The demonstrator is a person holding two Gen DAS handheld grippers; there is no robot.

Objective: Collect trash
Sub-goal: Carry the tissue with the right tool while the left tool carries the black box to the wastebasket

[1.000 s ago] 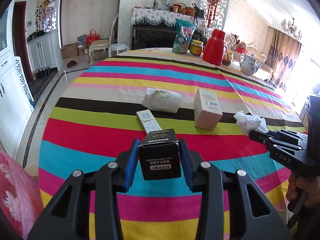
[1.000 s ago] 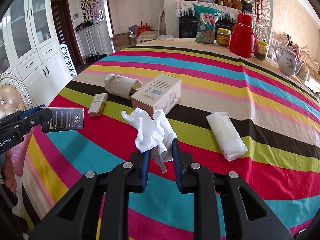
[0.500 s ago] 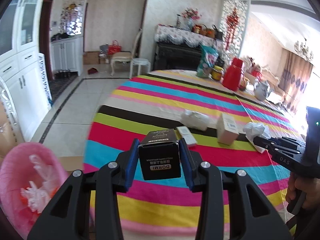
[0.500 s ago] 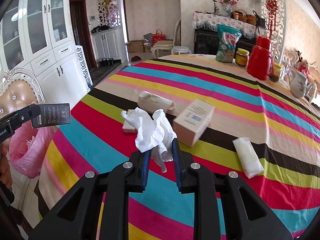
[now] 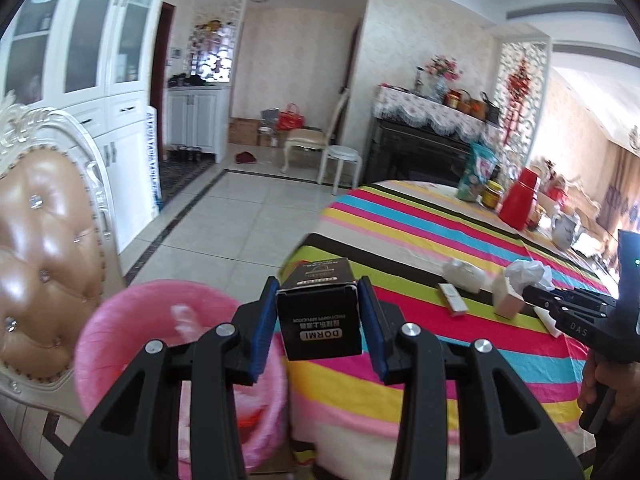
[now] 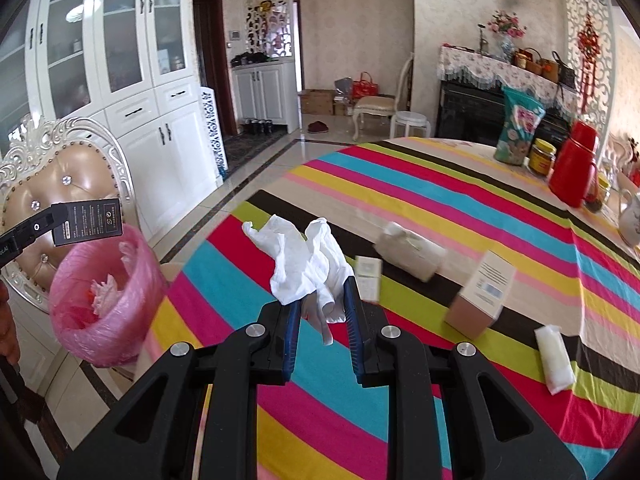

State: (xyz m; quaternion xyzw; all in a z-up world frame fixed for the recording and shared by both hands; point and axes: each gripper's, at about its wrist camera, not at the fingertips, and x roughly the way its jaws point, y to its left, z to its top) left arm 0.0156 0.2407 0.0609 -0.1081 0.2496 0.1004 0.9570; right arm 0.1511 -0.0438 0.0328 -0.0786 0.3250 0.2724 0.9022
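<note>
My left gripper (image 5: 318, 300) is shut on a small black box (image 5: 320, 326) lettered DORMI, held past the table's left edge beside the pink-lined trash bin (image 5: 132, 320). From the right wrist view the same black box (image 6: 88, 222) hangs just above the bin (image 6: 104, 312), which holds some scraps. My right gripper (image 6: 320, 300) is shut on a crumpled white tissue (image 6: 304, 256), over the striped tablecloth (image 6: 440, 200). On the cloth lie a small cream box (image 6: 368, 276), a crumpled paper cup (image 6: 412, 252), a pinkish carton (image 6: 480, 296) and a folded white packet (image 6: 554, 356).
A padded chair (image 6: 60, 184) stands behind the bin, white cabinets (image 6: 120, 80) beyond it. At the table's far end are a snack bag (image 6: 518, 128), a jar (image 6: 542, 156), a red thermos (image 6: 576, 164) and a teapot. Tiled floor runs left of the table.
Both grippers have swung left and risen, each keeping its load. The black box has gone from over the cloth to above the pink bin, which has come into view.
</note>
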